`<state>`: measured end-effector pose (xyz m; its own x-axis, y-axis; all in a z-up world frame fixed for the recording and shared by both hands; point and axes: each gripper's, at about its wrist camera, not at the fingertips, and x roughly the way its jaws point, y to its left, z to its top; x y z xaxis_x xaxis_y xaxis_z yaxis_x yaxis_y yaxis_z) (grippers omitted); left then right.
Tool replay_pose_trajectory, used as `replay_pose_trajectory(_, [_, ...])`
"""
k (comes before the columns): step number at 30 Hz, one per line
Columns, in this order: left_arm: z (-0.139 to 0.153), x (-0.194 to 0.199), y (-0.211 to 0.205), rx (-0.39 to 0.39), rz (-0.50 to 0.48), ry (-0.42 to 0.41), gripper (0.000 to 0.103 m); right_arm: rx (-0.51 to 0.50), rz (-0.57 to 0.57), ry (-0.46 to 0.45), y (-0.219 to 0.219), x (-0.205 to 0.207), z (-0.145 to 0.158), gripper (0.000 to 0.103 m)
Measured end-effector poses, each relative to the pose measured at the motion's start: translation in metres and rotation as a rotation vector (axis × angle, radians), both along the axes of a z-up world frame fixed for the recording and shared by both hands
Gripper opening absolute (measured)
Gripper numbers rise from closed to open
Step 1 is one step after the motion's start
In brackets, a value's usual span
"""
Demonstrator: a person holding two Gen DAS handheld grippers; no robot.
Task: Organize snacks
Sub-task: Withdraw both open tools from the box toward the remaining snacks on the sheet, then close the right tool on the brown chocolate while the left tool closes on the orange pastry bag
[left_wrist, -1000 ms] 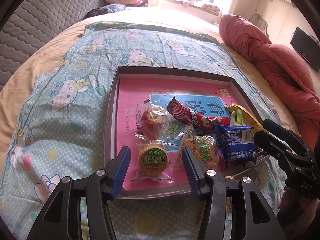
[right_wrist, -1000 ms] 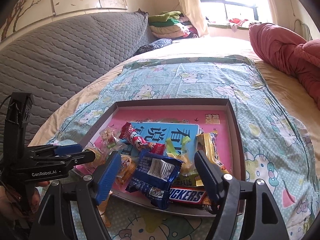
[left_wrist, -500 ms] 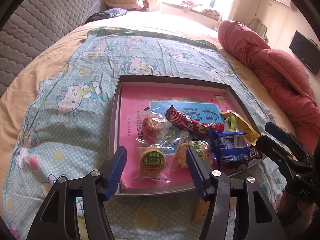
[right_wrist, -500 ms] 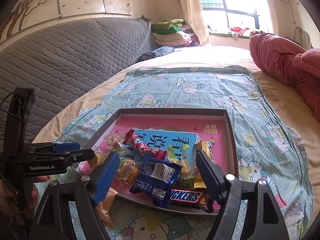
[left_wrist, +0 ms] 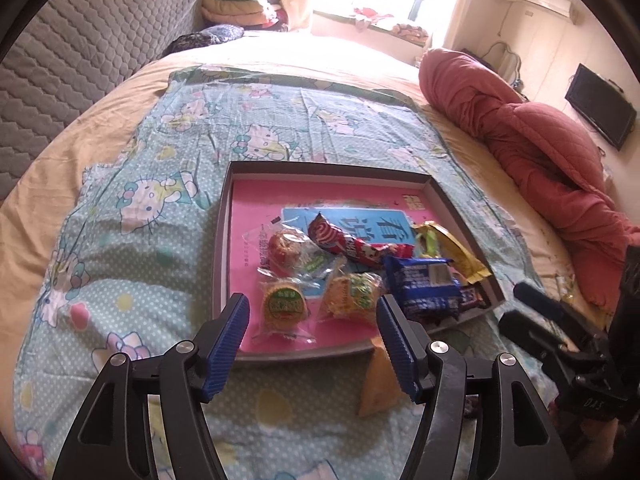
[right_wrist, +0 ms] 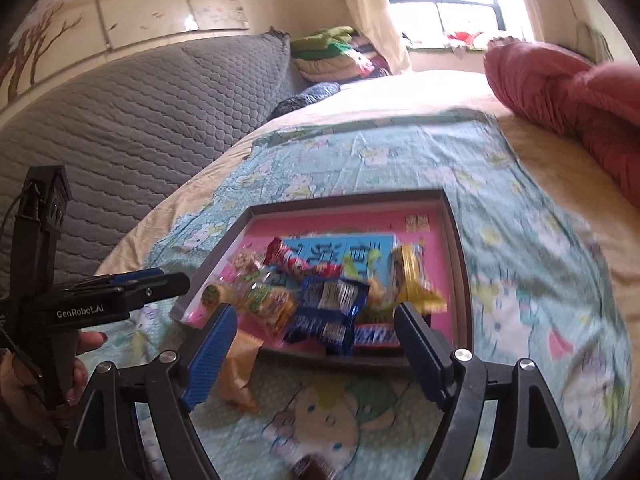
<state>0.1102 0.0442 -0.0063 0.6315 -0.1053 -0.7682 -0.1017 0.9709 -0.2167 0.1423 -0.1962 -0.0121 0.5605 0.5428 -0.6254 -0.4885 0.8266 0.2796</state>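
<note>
Left gripper (left_wrist: 314,346) and right gripper (right_wrist: 316,354) empty, jaws opening; risk: tan packet (left_wrist: 380,384) outside tray (left_wrist: 224,240) near edge missed; heaped snacks snagging.

Snacks (left_wrist: 420,288) lie in the tray (left_wrist: 224,240) on the bedspread (left_wrist: 120,240).

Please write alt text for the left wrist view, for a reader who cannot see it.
A shallow tray with a pink floor holds a cluster of wrapped snacks on a cartoon-print bedsheet. The left gripper, its jaws opening and empty, frames the tray's near edge.

Black tools (left_wrist: 314,344), ribbed blue pads (left_wrist: 226,344).
</note>
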Motion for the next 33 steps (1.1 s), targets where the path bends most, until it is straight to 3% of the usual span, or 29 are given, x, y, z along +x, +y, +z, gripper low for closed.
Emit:
replay_pose_trajectory(13, [-0.001, -0.025, -0.023, -0.016, -0.047, 0.036, 0.068, -0.025, -0.055, 0.158, -0.016, -0.038, -0.015, 0.082])
replay_pose_trajectory(33, [-0.019, -0.043, -0.038, -0.045, -0.051, 0.120, 0.068, -0.128, -0.095, 0.265, -0.016, -0.060, -0.037, 0.082])
